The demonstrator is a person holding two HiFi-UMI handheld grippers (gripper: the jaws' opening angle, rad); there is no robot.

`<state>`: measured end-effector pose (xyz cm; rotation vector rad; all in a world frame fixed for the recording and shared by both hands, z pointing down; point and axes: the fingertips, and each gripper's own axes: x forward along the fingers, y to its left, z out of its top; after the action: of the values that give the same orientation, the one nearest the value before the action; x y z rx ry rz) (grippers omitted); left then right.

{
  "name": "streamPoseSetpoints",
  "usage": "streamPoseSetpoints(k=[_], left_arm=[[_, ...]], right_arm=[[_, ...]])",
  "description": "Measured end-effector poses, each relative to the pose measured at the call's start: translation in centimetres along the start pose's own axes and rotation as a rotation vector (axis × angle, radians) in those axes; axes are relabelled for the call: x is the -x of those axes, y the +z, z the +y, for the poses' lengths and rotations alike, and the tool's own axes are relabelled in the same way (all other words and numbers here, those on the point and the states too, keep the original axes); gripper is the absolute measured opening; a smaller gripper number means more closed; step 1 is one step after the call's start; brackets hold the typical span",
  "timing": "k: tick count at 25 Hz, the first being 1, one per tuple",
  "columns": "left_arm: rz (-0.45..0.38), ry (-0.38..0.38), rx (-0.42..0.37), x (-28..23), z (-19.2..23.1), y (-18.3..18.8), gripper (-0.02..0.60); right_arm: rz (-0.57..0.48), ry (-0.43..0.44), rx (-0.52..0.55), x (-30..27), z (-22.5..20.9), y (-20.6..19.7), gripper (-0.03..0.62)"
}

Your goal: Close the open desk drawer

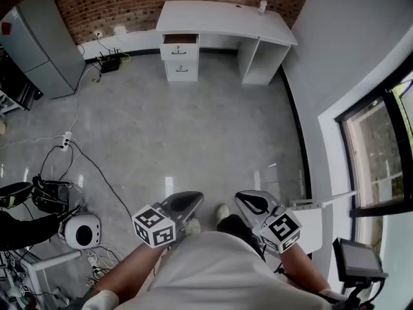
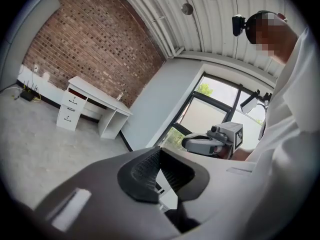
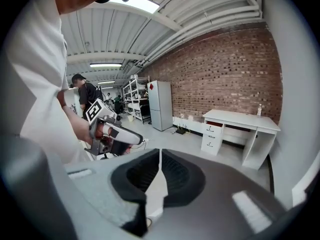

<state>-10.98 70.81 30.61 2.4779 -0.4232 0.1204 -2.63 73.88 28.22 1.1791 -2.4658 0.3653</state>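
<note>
Head view: the desk (image 1: 222, 17) stands against the brick wall (image 1: 129, 5) at the far side of the room. Its top drawer (image 1: 179, 39) is pulled out; the two drawers below it sit flush. A bottle (image 1: 262, 5) stands on the desktop near the right end. The left gripper (image 1: 190, 202) and right gripper (image 1: 250, 202) are held close to the person's body, side by side, well apart from the desk, with bare grey floor (image 1: 193, 121) between. Cables (image 1: 71, 147) trail over the floor at left. A grey fridge (image 1: 39, 44) stands left of the desk.

Left gripper view: the jaws are pressed together at the tips and nothing is held between them (only a narrow slit shows behind the tips). The desk is small and distant at left, with the dark gap of the pulled-out drawer showing. The right gripper hangs in the air just beyond the jaws, before a window (image 2: 220, 109).

Right gripper view: the jaws meet at the tips and grip nothing. The desk is far off at right, top drawer out. The left gripper shows at left in the person's hand (image 3: 82, 129).
</note>
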Motion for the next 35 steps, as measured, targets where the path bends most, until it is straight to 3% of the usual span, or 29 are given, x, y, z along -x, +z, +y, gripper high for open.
streamPoseSetpoints(k=[7,13,20,24,30,35], left_arm=[[-0.028,0.086,0.029,-2.8,4.9,2.4,0.006],[-0.054,0.160,0.044,-12.3,11.4,9.7,0.006],[-0.116,0.208,0.048,-21.6,16.9,17.9,0.006],[-0.107,0.231,0.065,-24.1,20.2,19.7,0.008],[-0.132,0.232,0.122,-26.6,28.4,22.2,0.017],[-0.153,0.211,0.193,-28.0,36.7,26.5,0.020]], right_arm=[[-0.022,0.065,0.009,-4.4,-5.8,1.7,0.026],[-0.056,0.143,0.068,-8.7,-18.9,6.5,0.026],[-0.020,0.202,0.111,-11.8,-31.5,8.9,0.026],[-0.008,0.223,0.109,-14.8,-35.4,9.7,0.026],[0.003,0.231,0.136,-22.3,-40.2,11.7,0.028],[0.036,0.255,0.201,-29.6,-43.4,16.8,0.040]])
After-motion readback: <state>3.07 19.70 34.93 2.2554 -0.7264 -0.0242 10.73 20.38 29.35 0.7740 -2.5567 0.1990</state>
